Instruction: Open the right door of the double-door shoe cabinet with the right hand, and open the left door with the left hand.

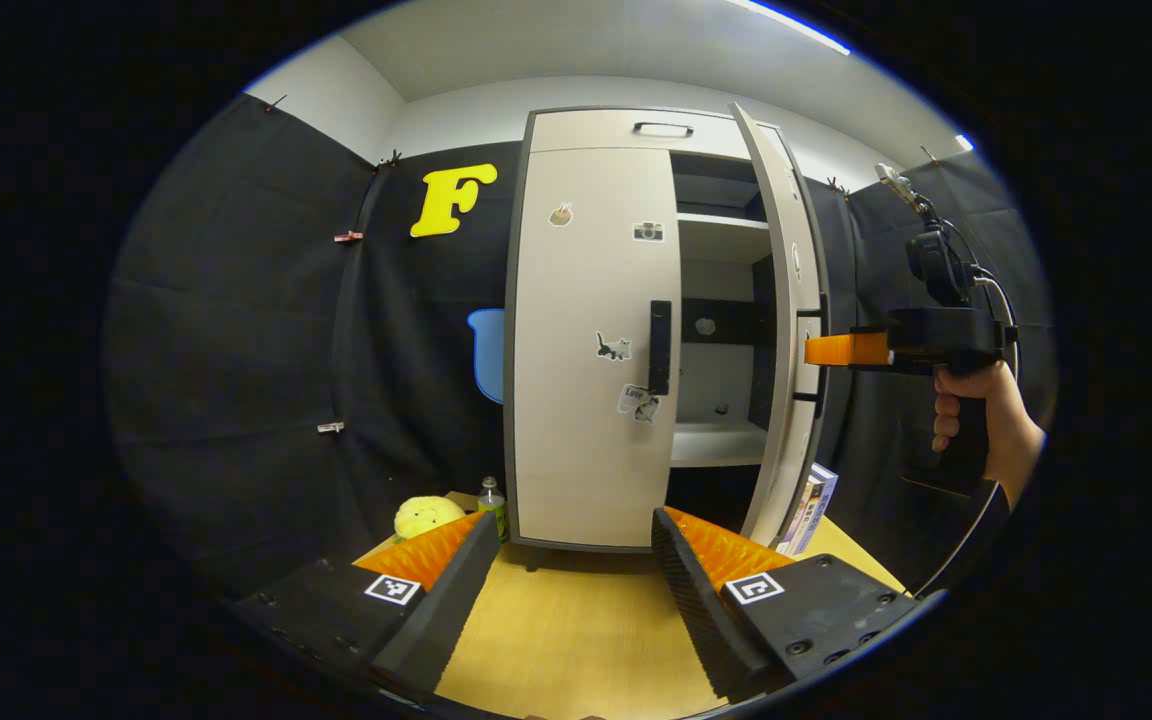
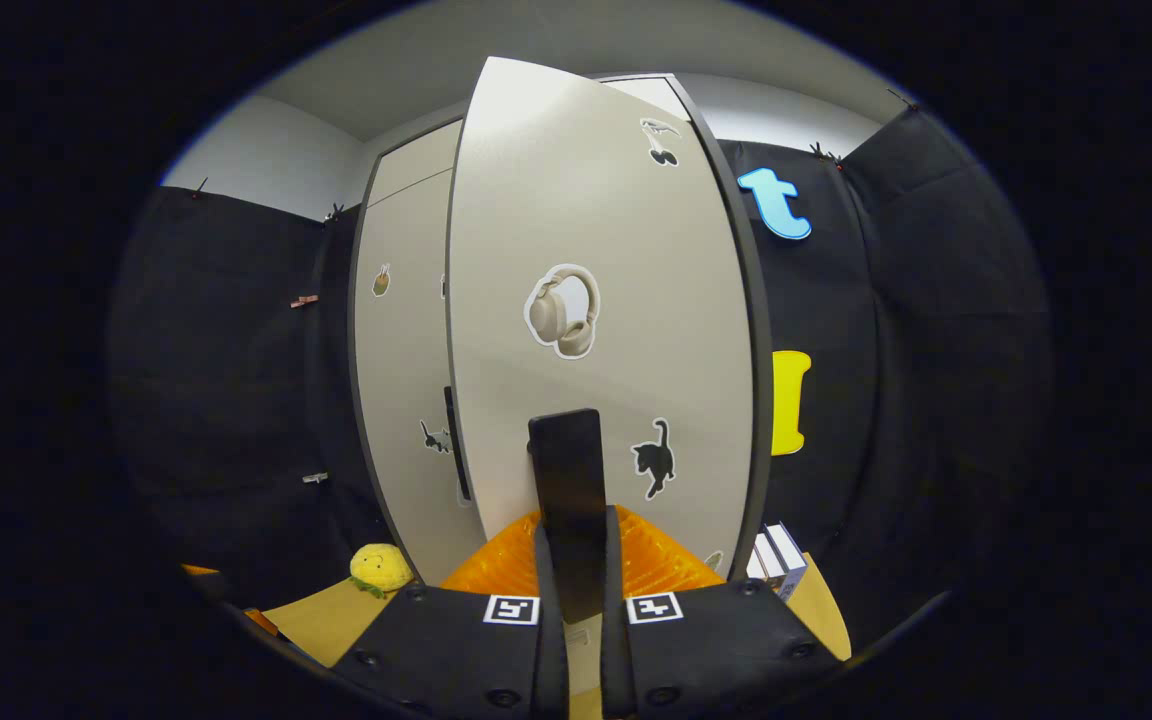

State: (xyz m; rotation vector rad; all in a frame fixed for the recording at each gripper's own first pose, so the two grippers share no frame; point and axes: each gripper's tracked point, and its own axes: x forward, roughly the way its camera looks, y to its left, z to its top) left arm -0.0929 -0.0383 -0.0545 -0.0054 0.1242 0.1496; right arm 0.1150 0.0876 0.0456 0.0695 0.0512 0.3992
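shoe cabinet [image 1: 591, 340] stands on the desk [image 1: 576, 630] against the booth wall. right door [image 2: 596, 300] swung partly open, shelves visible behind it; left door [image 1: 586, 400] flush and closed. right hand-held gripper [image 2: 576, 560] clamped on the right door's dark handle [image 2: 566, 470]. left hand-held gripper [image 1: 571, 540] fingers spread apart, well short of the left door handle [image 1: 659, 347]. yellow plush [image 1: 426, 515], probably a toy, and small bottle [image 1: 491, 500] left of the cabinet.

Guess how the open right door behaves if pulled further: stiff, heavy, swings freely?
Right door looks like a flat rigid panel, so probably no flex. It already stands ajar, so it likely swings easily. The right gripper has its jaws clamped on the door handle; slip seems unlikely.
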